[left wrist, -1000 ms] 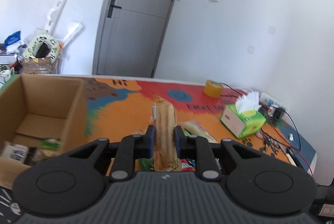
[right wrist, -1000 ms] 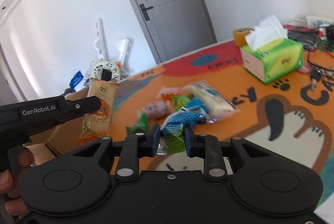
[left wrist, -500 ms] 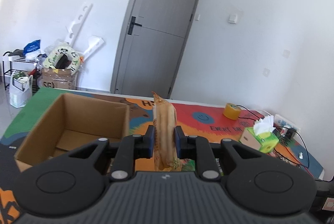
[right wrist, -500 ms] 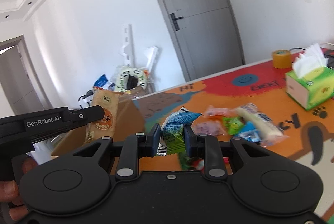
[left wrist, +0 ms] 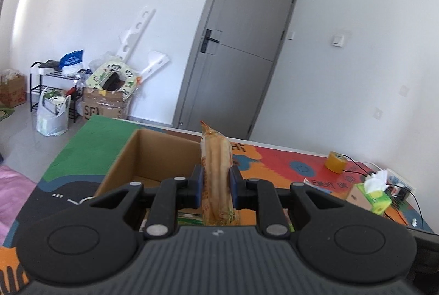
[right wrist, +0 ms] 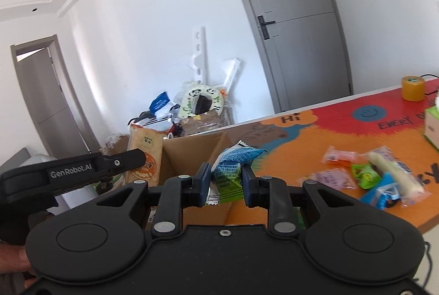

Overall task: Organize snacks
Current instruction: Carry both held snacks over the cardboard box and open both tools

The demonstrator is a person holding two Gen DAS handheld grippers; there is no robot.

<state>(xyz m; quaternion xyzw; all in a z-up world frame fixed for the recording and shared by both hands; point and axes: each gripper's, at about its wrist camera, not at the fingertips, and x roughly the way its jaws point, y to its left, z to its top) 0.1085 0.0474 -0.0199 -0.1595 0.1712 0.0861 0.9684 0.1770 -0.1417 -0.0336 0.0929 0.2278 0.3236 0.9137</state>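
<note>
The left gripper [left wrist: 216,186] is clenched on an orange snack packet [left wrist: 216,179], held upright with its long axis standing straight up between the fingers. The right gripper [right wrist: 225,181] is clamped on a blue-and-green snack packet [right wrist: 230,166], also held clear of the table [right wrist: 315,146]. Both packets hang over or just beside the open cardboard box [left wrist: 153,157] near the table's left end. The box lies directly ahead of and below the left fingers; seen from the right wrist, the left gripper's packet sits at the box's far-left wall, so the left hand looks the nearer of the two. The likely next move is a drop into the box — the left packet would go in end-first. More snacks [right wrist: 384,179] lie loose near the table's front edge, well apart from the box, so sorting is only partly done.
</note>
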